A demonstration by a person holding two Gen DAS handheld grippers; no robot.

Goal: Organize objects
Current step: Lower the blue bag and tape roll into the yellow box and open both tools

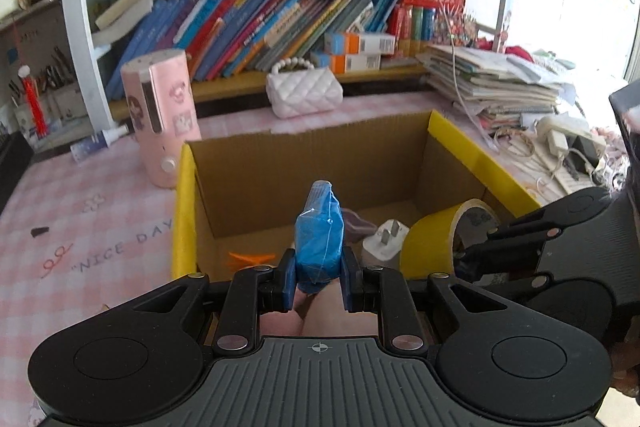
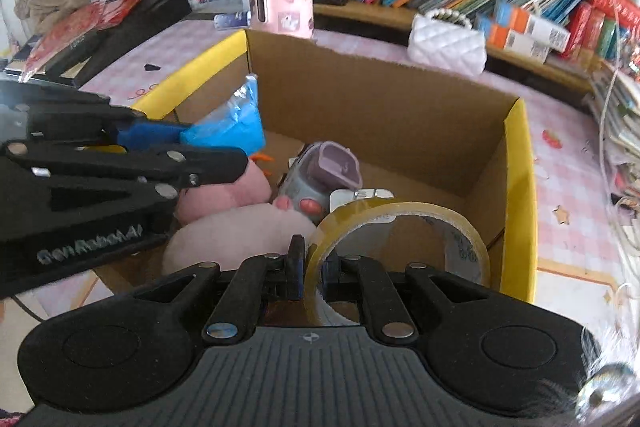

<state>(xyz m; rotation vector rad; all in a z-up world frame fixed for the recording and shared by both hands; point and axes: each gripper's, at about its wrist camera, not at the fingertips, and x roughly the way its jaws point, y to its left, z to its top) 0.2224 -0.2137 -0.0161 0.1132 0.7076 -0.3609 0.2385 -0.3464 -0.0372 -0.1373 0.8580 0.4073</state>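
My left gripper (image 1: 318, 277) is shut on a blue plastic-wrapped packet (image 1: 319, 241) and holds it over the near edge of the open cardboard box (image 1: 304, 163) with yellow flaps. The packet also shows in the right wrist view (image 2: 230, 125), with the left gripper (image 2: 182, 137) at the left. My right gripper (image 2: 312, 273) is shut on the wall of a yellow tape roll (image 2: 400, 239), held over the box; the roll shows in the left wrist view (image 1: 444, 237) too. Inside the box lie a pink plush (image 2: 236, 223), a grey-purple toy (image 2: 320, 175) and a white plug (image 1: 386, 239).
A pink cylinder device (image 1: 162, 115) stands left of the box on the pink checked tablecloth (image 1: 92, 211). A white quilted purse (image 1: 304, 91) sits behind the box. Bookshelves (image 1: 280, 27) line the back. A paper stack (image 1: 496, 83) and chargers (image 1: 568, 143) lie at the right.
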